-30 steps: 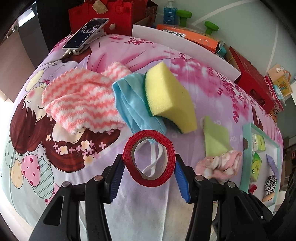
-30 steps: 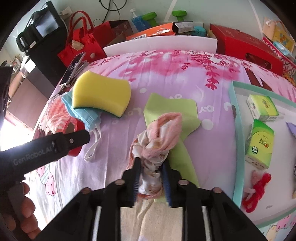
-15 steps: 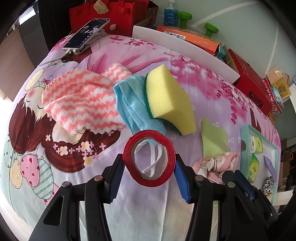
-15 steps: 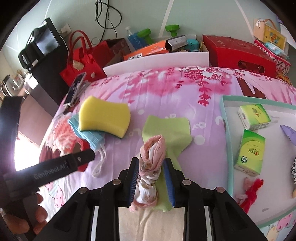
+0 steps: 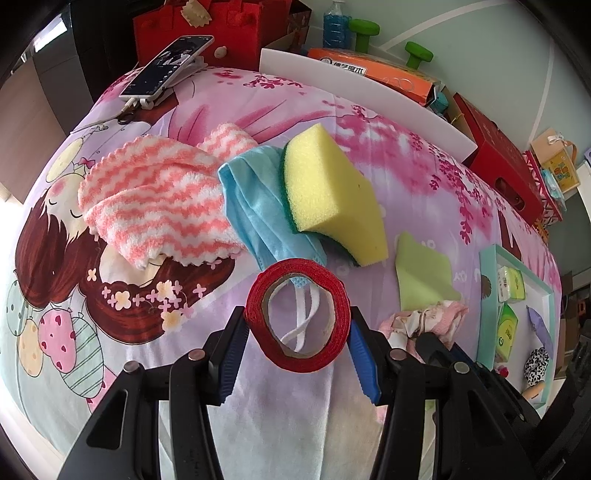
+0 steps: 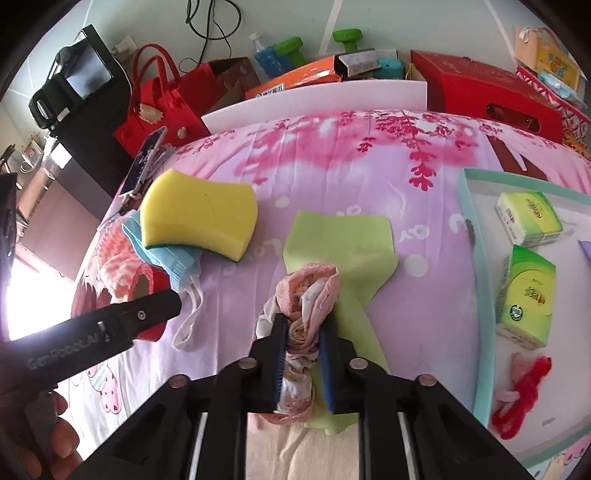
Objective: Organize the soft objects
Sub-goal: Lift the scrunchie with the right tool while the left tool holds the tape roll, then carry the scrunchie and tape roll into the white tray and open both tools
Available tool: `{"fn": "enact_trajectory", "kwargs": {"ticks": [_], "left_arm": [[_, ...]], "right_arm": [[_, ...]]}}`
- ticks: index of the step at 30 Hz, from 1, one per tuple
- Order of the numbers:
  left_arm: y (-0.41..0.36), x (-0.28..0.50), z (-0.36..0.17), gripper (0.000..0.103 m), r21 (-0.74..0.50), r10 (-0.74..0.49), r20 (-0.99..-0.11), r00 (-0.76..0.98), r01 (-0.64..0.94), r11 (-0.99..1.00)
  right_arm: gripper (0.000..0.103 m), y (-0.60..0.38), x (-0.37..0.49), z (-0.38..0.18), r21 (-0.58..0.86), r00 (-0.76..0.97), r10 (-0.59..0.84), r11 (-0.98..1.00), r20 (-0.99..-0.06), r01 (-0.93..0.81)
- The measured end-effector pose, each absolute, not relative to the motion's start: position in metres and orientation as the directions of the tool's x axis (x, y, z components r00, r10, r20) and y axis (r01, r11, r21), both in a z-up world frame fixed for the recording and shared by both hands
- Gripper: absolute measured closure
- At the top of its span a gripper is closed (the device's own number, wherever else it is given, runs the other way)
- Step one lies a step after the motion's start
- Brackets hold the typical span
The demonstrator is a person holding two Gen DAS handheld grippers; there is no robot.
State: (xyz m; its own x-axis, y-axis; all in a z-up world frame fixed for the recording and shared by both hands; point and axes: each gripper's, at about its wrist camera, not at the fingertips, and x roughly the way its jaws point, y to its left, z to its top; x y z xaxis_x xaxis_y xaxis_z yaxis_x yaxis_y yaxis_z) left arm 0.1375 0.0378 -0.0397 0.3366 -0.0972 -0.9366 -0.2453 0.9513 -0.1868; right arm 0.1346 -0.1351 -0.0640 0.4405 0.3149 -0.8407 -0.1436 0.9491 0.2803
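Presently, the right gripper (image 6: pixel 302 334) stood clenched on one crumpled pink patterned cloth (image 6: pixel 308 295), its jaws having just been closing with the cloth bunched between the blue pads. That cloth lay partly over one light green cloth (image 6: pixel 343 243) spread flat on the printed bedsheet (image 6: pixel 332 155). The left gripper (image 5: pixel 297 334) grasped one roll of red tape (image 5: pixel 297 314) across its width, the roll tilted and pinched between both pads.

Counted on the sheet to the left: one yellow sponge (image 6: pixel 199 214) with a green underside, resting on one blue face mask (image 5: pixel 258 206), whose white ear loops trailed behind the tape roll; one pink-and-white striped towel (image 5: pixel 159 199), touching the mask. One phone (image 5: pixel 168 64) lay near the far corner.

To the right sat one teal-rimmed tray (image 6: pixel 471 236). Within it were two green tissue packs (image 6: pixel 528 218), one red-and-pink yarn tangle (image 6: pixel 524 387), and other items too cut off to identify. Two green dumbbells (image 5: pixel 364 33) stood beyond the bed.
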Motion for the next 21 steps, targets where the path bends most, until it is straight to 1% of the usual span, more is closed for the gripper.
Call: {"fn": "enact_trajectory", "kwargs": {"ticks": [3, 6, 14, 18, 21], "left_arm": [[0.039, 0.138, -0.041, 0.048, -0.188, -0.099, -0.937, 0.336, -0.244, 0.951], [0.039, 0.138, -0.041, 0.048, -0.188, -0.098, -0.937, 0.337, -0.246, 0.951], [0.042, 0.136, -0.032, 0.048, -0.197, -0.098, -0.925, 0.367, -0.242, 0.95], [0.044, 0.133, -0.022, 0.048, -0.201, -0.092, -0.913, 0.397, -0.244, 0.949], [0.045, 0.13, -0.015, 0.048, -0.202, -0.085, -0.905, 0.417, -0.245, 0.948]], "right_arm": [[0.094, -0.136, 0.134, -0.063, 0.283, 0.445, 0.318, 0.948, -0.837, -0.146], [0.095, -0.139, 0.132, -0.057, 0.295, 0.462, 0.327, 0.945, -0.824, -0.143], [0.095, -0.154, 0.12, -0.02, 0.358, 0.565, 0.382, 0.92, -0.732, -0.157], [0.095, -0.158, 0.114, -0.003, 0.359, 0.609, 0.382, 0.918, -0.695, -0.166], [0.095, -0.159, 0.113, 0.003, 0.344, 0.624, 0.369, 0.924, -0.689, -0.166]]}}
